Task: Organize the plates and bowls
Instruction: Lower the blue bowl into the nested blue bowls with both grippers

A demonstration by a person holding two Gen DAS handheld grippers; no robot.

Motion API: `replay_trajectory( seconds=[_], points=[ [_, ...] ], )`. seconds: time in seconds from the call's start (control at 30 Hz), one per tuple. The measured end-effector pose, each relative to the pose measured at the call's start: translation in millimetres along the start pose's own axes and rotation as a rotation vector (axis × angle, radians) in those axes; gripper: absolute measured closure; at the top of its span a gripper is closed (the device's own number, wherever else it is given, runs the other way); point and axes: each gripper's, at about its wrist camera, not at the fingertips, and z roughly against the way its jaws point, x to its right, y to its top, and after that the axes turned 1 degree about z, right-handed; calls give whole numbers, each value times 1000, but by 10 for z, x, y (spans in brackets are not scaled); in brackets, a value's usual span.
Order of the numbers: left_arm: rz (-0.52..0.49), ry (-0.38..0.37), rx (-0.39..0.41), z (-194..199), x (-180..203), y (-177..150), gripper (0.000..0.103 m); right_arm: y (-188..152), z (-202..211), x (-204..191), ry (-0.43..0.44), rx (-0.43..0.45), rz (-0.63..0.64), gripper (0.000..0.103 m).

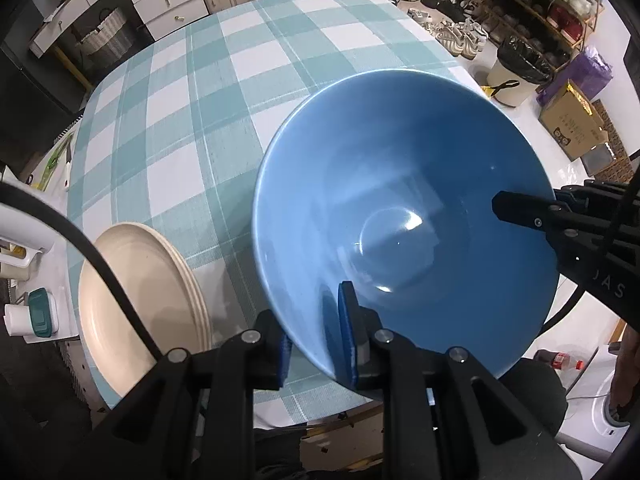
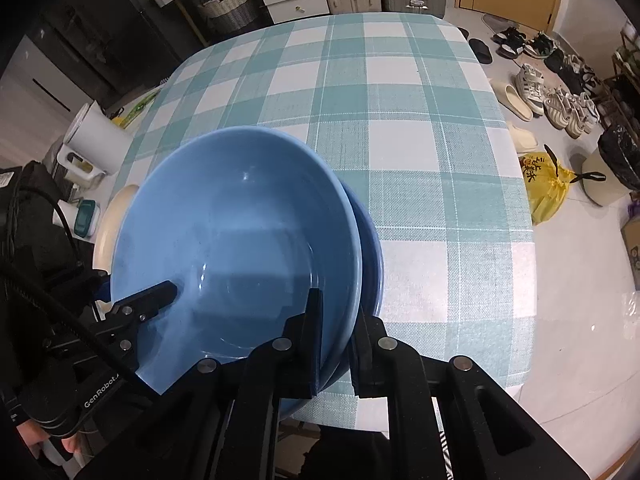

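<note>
A large blue bowl (image 1: 400, 200) is tilted above the near edge of the checked table (image 1: 200, 120). My left gripper (image 1: 310, 304) is shut on its near rim, one blue pad inside and one outside. My right gripper (image 1: 504, 206) reaches in from the right, one finger inside the bowl. In the right wrist view my right gripper (image 2: 338, 304) is shut on the blue bowl's (image 2: 240, 232) rim. The edge of a second blue bowl (image 2: 374, 248) shows just beneath it. My left gripper (image 2: 160, 296) holds the opposite rim. A stack of cream plates (image 1: 140, 300) lies to the left, close to the table edge.
A black cable (image 1: 100, 264) crosses over the plates. A white jug (image 2: 96, 140) and small containers (image 1: 40, 312) stand off the table's left side. Shoes (image 2: 560, 100), a bin (image 1: 516, 72), a cardboard box (image 1: 572, 120) and a yellow bag (image 2: 544, 188) lie on the floor to the right.
</note>
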Motion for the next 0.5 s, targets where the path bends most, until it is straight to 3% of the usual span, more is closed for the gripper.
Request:
replay_trajectory(
  seconds=[0.27, 0.5],
  points=[
    [-37, 51, -24, -101, 70, -37, 80, -23, -10, -11, -14, 3, 7, 92],
    [-31, 41, -28, -163, 70, -53, 79, -25, 6, -30, -23, 13, 9, 91]
  ],
)
